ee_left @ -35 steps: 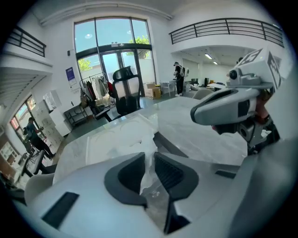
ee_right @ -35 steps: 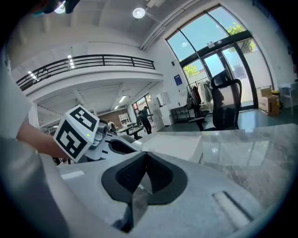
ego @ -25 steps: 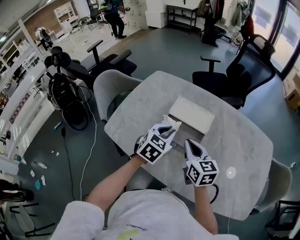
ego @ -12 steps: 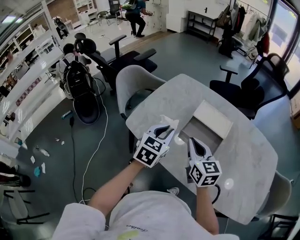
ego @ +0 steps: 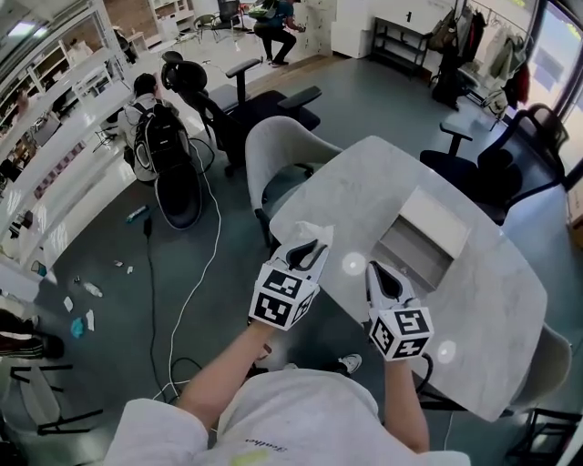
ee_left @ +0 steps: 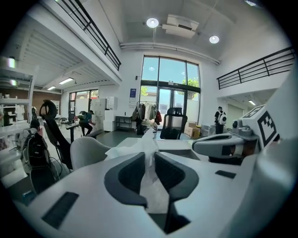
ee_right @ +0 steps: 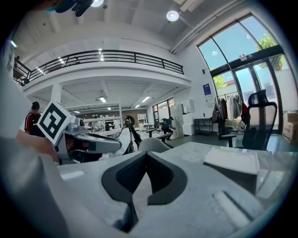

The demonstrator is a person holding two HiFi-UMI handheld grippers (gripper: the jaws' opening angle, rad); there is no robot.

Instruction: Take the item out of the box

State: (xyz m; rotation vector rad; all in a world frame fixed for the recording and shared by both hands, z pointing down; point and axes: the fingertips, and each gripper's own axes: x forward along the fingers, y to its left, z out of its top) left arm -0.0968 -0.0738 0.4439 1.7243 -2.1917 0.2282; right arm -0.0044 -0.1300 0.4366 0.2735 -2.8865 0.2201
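Note:
An open box point(ego: 412, 250) lies on the grey marble table point(ego: 364, 191), its white lid point(ego: 441, 221) resting along its far side. My left gripper point(ego: 307, 250) is shut on a thin, crumpled white wrapper-like item point(ego: 311, 234), held up near the table's left edge, away from the box. In the left gripper view the white item point(ee_left: 149, 160) stands pinched between the dark pads point(ee_left: 128, 174). My right gripper point(ego: 379, 271) is beside it, just left of the box, shut with nothing in it; its tips point(ee_right: 145, 157) meet. The box's inside is hidden from here.
A grey shell chair point(ego: 290, 150) stands at the table's left side. Black office chairs point(ego: 487, 177) sit beyond the far edge. A black backpack point(ego: 159, 136) and a cable point(ego: 196, 273) lie on the floor to the left. A person stands far off point(ego: 273, 18).
My left gripper has carried the white item leftward, away from the box towards the table's edge. The right gripper stays shut beside the box. The head camera has shifted.

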